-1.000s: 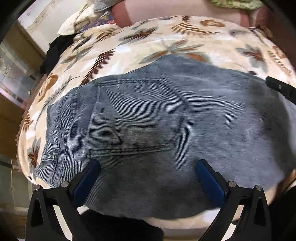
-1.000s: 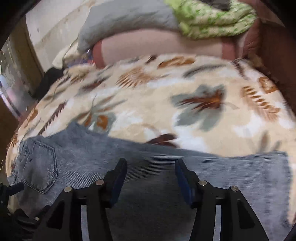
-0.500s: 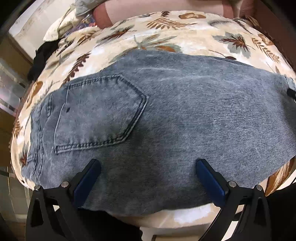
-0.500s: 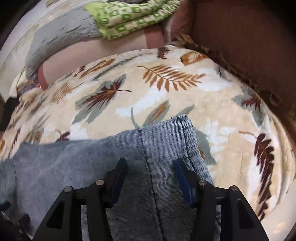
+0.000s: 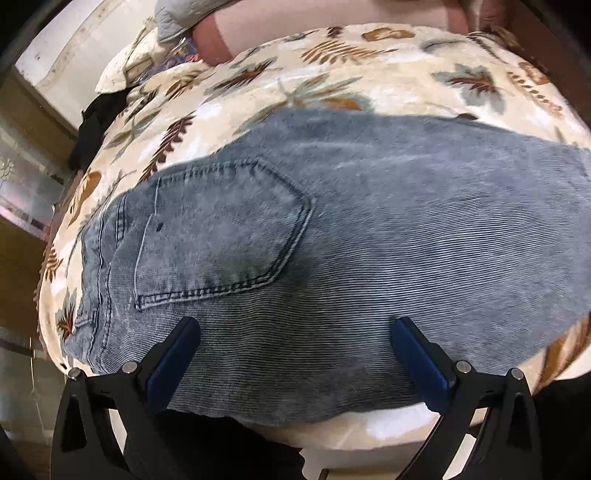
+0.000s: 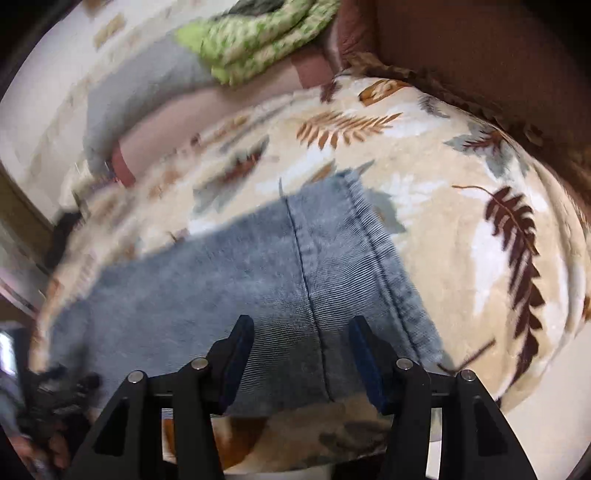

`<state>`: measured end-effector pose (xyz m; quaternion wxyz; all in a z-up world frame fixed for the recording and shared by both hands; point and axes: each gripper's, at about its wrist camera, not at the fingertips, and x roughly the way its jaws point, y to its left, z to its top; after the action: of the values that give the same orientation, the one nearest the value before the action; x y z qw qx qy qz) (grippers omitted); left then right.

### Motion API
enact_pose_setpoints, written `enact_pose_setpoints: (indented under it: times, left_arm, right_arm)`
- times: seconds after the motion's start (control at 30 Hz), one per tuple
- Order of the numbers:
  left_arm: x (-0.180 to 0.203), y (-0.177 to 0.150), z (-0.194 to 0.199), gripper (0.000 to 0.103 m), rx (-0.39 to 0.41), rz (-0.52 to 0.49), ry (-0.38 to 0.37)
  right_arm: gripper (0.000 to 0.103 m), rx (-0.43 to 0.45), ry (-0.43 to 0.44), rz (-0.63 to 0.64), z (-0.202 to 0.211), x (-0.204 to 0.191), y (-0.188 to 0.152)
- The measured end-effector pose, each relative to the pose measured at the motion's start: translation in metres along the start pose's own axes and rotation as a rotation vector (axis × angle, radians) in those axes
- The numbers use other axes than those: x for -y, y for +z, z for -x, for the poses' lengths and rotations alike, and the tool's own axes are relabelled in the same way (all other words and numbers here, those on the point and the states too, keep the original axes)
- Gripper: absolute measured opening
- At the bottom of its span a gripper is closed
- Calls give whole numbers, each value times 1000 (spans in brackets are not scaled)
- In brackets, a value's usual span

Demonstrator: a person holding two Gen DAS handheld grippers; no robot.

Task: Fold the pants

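Observation:
Grey-blue jeans lie flat on a leaf-patterned blanket, folded lengthwise with a back pocket facing up at the left. My left gripper is open and empty, hovering over the seat area below the pocket. In the right wrist view the leg end of the jeans with its hem lies on the blanket. My right gripper is open and empty, just above the leg near the hem.
A pink bolster, a grey pillow and a green knitted cloth sit at the bed's far end. A brown headboard or wall borders the right. A black garment lies at the left edge.
The left gripper drew back and shifted left, so the pocket sits nearer its centre. The right gripper moved slightly toward the hem and tilted; its view is blurred. Both stay open.

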<state>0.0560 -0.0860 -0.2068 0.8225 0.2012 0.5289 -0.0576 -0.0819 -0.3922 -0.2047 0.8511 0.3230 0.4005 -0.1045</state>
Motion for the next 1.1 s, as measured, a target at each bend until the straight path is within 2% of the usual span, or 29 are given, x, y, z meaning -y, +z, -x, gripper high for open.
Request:
enact_pose_setpoints:
  times: [0.1, 0.27, 0.47, 0.7, 0.83, 1.1]
  left_arm:
    - [6, 5, 20, 103, 53, -10, -5]
    - [22, 15, 47, 103, 121, -42, -45]
    - [48, 19, 59, 103, 144, -101, -55]
    - [46, 16, 40, 103, 93, -91, -32]
    - [39, 17, 25, 103, 63, -67, -21]
    - [25, 21, -3, 103, 20, -27, 7]
  right_arm:
    - [58, 7, 41, -82, 20, 25, 5]
    - [64, -21, 210, -366, 40, 80, 2]
    - [65, -54, 263, -443, 27, 87, -5]
    - [65, -109, 251, -489, 2, 85, -17]
    - [65, -115, 199, -496, -10, 85, -18]
    - [67, -87, 180, -488, -18, 85, -14]
